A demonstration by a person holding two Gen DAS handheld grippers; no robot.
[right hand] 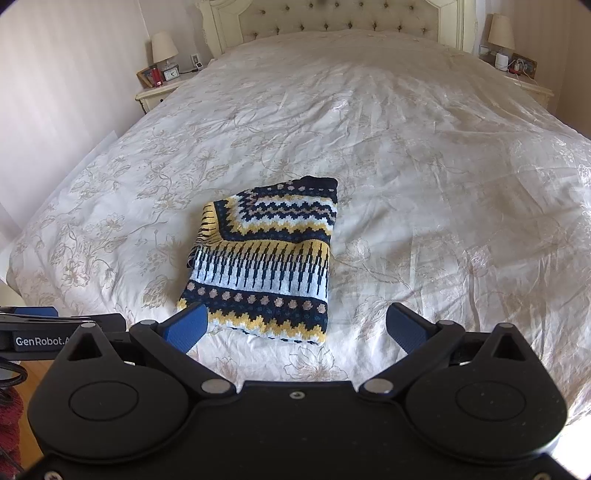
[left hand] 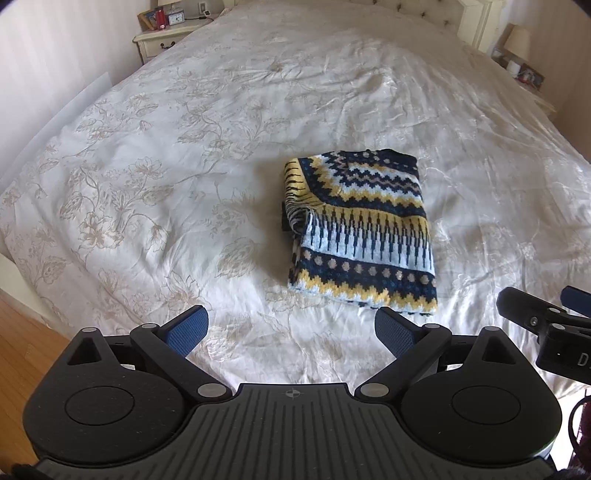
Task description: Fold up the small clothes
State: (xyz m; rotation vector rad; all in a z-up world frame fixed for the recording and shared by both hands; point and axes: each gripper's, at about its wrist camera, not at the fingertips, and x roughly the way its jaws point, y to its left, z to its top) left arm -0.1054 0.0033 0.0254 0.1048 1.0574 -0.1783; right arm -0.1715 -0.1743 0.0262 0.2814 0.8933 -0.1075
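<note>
Sweater lies folded in a compact rectangle on the bed, just beyond my 2 tools. Left tool and right tool both gape wide, holding nothing, hovering clear so the fold sits undisturbed.

A folded sweater lies on the bed, just ahead of both tongs; nightstands flank the headboard.

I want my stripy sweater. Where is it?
The folded sweater lies on the white bedspread, near the foot of the bed, just ahead of both open grippers.
</note>
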